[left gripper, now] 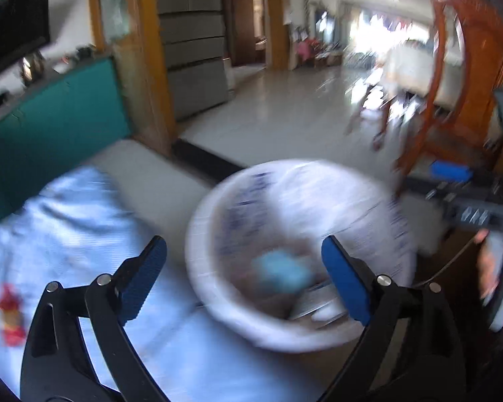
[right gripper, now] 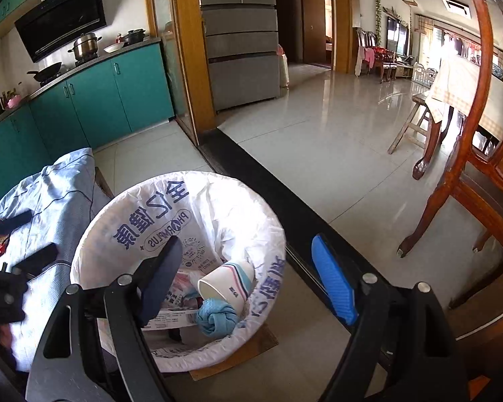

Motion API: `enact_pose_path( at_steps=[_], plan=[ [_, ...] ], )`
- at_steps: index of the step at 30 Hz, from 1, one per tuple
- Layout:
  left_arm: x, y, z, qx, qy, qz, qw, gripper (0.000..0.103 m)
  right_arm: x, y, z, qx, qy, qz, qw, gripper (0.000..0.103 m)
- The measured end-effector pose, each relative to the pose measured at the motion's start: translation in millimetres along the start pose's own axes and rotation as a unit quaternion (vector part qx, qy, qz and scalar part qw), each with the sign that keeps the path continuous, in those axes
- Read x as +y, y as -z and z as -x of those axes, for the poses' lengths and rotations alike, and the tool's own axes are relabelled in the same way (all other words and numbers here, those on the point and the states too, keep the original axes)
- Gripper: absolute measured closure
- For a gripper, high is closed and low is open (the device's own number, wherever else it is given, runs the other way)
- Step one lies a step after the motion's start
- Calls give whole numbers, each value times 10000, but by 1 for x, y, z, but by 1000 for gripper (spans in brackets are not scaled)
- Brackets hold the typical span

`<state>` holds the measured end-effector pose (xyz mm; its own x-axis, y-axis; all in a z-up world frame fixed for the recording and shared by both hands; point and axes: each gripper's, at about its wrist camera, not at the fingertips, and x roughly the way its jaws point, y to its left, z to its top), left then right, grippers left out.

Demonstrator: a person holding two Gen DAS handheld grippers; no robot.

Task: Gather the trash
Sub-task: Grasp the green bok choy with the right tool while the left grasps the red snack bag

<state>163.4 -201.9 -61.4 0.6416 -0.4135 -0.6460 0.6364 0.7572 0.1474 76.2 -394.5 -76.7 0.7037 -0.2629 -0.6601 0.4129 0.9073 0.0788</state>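
Both the left gripper point(left gripper: 244, 268) (view blurred) and right gripper point(right gripper: 248, 273) seemingly gape wide, empty, tilted downward.

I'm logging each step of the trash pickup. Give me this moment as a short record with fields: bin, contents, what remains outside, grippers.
bin: trash bin, lined with a white printed bag
contents: paper cup on its side, blue cloth ball, flat printed packaging
outside: red wrapper lying on the light blue cloth beside the bin
left gripper: open, nothing between the jaws
right gripper: open, nothing held, above the bin
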Motion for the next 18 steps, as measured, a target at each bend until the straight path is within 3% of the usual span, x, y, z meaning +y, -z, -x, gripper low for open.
enact_pose_path(
  at_steps=[5, 9, 11, 13, 14, 15, 18],
  plan=[
    [84, 28, 35, 453, -1263, -115, 9909, 7, 40, 4, -19, 224, -342, 255, 9988, 22],
    [167, 55, 62, 439, -2099, 701, 9742, 6, 99, 11, -31, 451, -846, 654, 9932, 23],
    [215, 80, 76, 281, -2530, 1596, 9538, 6, 138, 14, -29, 470, -1144, 928, 9880, 23],
    [254, 112, 86, 438, -3037, 2434, 9201, 6, 185, 18, -20, 524, -1671, 1222, 9769, 23],
    [269, 122, 90, 626, -3177, 2711, 9064, 6, 202, 21, -15, 544, -1872, 1356, 9714, 23],
    [283, 130, 94, 694, -3160, 2970, 8984, 6, 227, 27, -9, 585, -2142, 1565, 9624, 23],
    [303, 134, 99, 502, -2825, 3154, 9045, 6, 293, 50, 4, 782, -2848, 2103, 9320, 23]
  ],
)
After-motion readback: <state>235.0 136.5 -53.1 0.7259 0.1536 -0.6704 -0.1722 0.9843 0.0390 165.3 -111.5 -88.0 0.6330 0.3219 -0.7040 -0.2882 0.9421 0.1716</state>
